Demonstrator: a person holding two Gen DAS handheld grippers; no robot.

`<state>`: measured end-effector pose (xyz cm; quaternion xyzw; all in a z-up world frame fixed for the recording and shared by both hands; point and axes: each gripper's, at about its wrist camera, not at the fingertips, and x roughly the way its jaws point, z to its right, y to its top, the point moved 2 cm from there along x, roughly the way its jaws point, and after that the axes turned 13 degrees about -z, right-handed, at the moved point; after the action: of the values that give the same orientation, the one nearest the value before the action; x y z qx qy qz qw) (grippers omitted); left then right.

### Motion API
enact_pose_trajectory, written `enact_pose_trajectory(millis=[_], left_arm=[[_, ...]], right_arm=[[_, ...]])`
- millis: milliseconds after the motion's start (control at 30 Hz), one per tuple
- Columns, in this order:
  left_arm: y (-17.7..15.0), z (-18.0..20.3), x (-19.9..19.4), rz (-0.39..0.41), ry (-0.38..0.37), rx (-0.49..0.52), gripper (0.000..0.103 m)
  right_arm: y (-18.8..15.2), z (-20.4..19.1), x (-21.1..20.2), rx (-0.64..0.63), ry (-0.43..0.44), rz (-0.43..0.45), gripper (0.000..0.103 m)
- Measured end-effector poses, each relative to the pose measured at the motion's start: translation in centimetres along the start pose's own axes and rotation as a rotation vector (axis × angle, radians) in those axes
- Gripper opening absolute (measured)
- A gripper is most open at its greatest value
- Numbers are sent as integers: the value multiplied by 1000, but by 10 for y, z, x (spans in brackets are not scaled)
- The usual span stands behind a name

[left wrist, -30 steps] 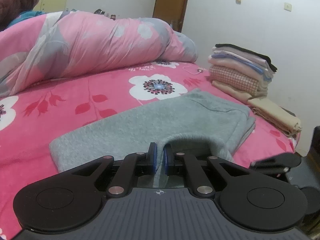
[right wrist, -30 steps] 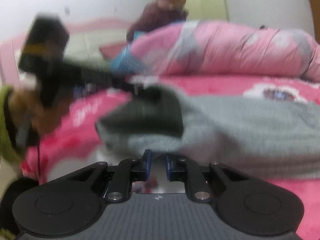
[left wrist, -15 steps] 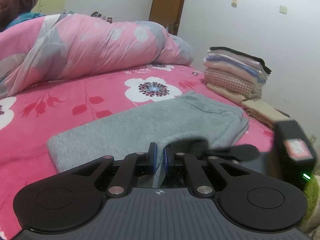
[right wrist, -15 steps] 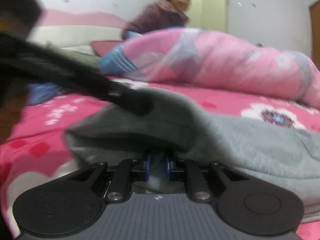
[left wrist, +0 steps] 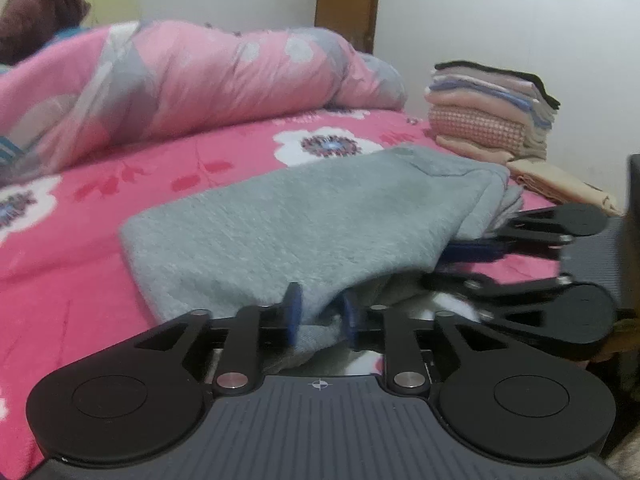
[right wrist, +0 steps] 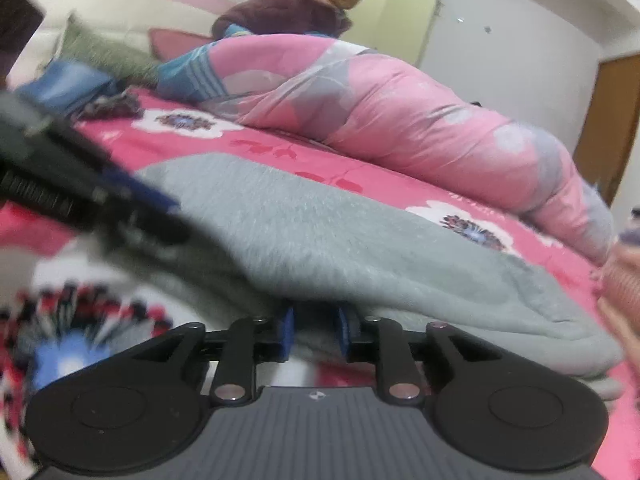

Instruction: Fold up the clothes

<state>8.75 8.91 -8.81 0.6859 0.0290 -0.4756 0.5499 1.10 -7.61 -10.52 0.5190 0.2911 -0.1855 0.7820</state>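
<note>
Pink bedsheet (left wrist: 80, 280), folded (fuzzy) grey garment (left wrist: 304, 224)

Soft, even indoor light is filling both views, with no glare and only a faint shadow lying under the near edge of the gray garment (left wrist: 304, 220). Fisheye distortion is bending the walls and curving the bed (left wrist: 60, 280) toward dark, vignetted corners. The left wrist view is staying fairly sharp, though the right hand-held gripper (left wrist: 460, 264) at its edge is smearing. The right wrist view is blurring heavily: the left hand-held gripper (right wrist: 152, 216) and the floral print at lower left are streaking
</note>
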Motion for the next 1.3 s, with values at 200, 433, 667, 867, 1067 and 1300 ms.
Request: enact_pose_trajectory(millis=[200,433,667,867,1067,1300], left_arm=[[-16,3,-13,17,106,71,53],[-13,7,-3,-13,188,120,53],[-19,-2,-1,-10,211,67,40],[-29,-11,-3,-25,171,28,40],[-32,-23,-32,-16,126,-101,42],[-2,-9,-59,119,49,-206,44]], right_arm=[[1,8,-54,-103,77,170,46],[38,-16,-24,-297,112,185,36],[29,-20,-20,-406,124,217,1],[-10,-36,6,-623,63,178,1],[-5,-6,-13,-452,163,105,5],[24,52,-35,-74,270,127,23]])
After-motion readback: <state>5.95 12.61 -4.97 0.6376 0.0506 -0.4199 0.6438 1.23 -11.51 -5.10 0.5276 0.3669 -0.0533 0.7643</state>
